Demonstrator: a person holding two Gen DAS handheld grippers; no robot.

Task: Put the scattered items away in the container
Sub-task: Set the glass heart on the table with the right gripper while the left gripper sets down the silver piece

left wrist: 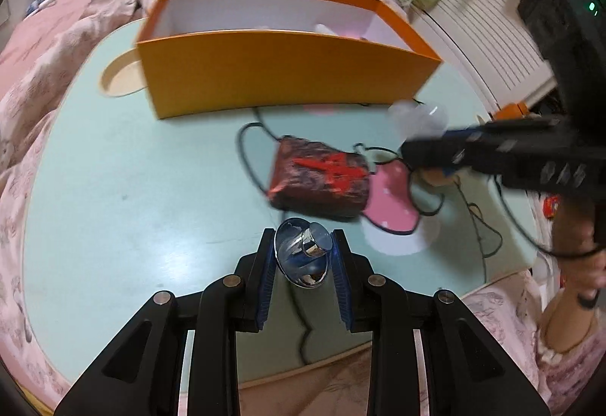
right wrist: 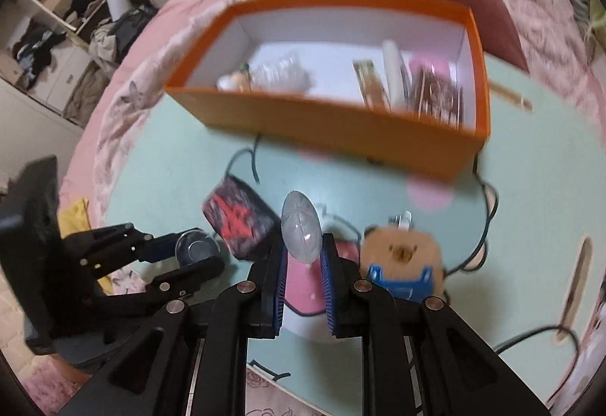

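Observation:
My left gripper (left wrist: 305, 251) is shut on a shiny chrome knob-like piece (left wrist: 303, 251), held above the pale green table (left wrist: 132, 189). It also shows at the left of the right wrist view (right wrist: 197, 253). My right gripper (right wrist: 302, 251) is shut on a clear plastic shell (right wrist: 300, 228), blurred in the left wrist view (left wrist: 416, 119). The orange box (left wrist: 280, 75) stands at the table's far side; its white inside (right wrist: 333, 71) holds several items. A dark pouch with red marks (left wrist: 320, 181) and a pink mask (left wrist: 392, 202) lie between the grippers and the box.
A brown bear-shaped item with a blue clip (right wrist: 401, 260) lies right of my right gripper. Black cords (left wrist: 481, 226) run across the table's right side. Pink bedding (left wrist: 45, 75) surrounds the table. A round cup hole (left wrist: 121, 79) sits left of the box.

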